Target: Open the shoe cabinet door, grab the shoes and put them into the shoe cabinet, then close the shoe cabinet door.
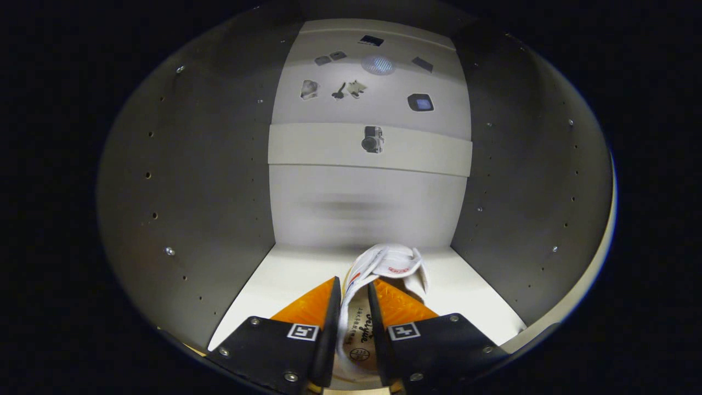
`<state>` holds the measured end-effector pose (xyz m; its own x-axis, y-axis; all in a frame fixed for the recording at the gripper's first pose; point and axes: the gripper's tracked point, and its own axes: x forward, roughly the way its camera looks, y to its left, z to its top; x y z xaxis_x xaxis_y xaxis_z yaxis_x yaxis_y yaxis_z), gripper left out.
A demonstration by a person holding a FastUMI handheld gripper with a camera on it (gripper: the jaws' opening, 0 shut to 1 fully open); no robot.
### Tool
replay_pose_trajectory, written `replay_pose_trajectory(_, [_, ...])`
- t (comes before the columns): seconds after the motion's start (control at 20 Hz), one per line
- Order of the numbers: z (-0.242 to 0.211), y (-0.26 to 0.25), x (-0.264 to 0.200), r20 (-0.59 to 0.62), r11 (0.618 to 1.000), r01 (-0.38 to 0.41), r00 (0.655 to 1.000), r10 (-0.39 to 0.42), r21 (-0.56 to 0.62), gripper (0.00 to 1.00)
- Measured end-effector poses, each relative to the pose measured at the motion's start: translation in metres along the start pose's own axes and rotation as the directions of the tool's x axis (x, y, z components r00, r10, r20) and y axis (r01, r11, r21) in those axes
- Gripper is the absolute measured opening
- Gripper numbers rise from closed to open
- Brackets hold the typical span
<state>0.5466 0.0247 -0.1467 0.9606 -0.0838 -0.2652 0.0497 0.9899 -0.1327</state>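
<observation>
shoe is inside the cabinet, just needs letting go

so the door part looks done, since the gripper (354, 285) is already reaching into the open cabinet (186, 181). the two fingers are clamped together on the shoe (384, 269), pinching its white upper between them, with the insole showing down at 6 o'clock, right in the gap. the toe end pokes out just beyond the fingertips, toward 12 o'clock, and sits over the bottom shelf (274, 280), near the back wall (367, 203). can't really tell if the sole is touching the shelf yet or hanging just above it.

my guess: roughly the middle of the job. what's left is setting the shoe down, letting go, backing out and shutting the door. whether there's a second shoe to fetch, no idea from here. side walls at 9 and 3 are close-ish, so backing out straight seems smart.
</observation>
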Motion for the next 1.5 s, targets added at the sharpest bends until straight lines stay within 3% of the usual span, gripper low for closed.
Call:
replay_pose_trajectory(0.3, [0.022, 0.0, -0.014, 0.074, 0.999, -0.01, 0.997, 0.006, 0.053, 0.46])
replay_pose_trajectory(0.35, [0.028, -0.001, -0.023, 0.095, 0.999, -0.011, 0.996, 0.006, 0.054, 0.56])
replay_pose_trajectory(0.75, [0.055, -0.012, -0.123, 0.214, 0.998, -0.01, 0.977, -0.003, 0.057, 0.93])
replay_pose_trajectory(1.5, [-0.017, -0.049, -0.413, 0.207, 0.99, -0.086, 0.976, 0.062, 0.11, 0.93])
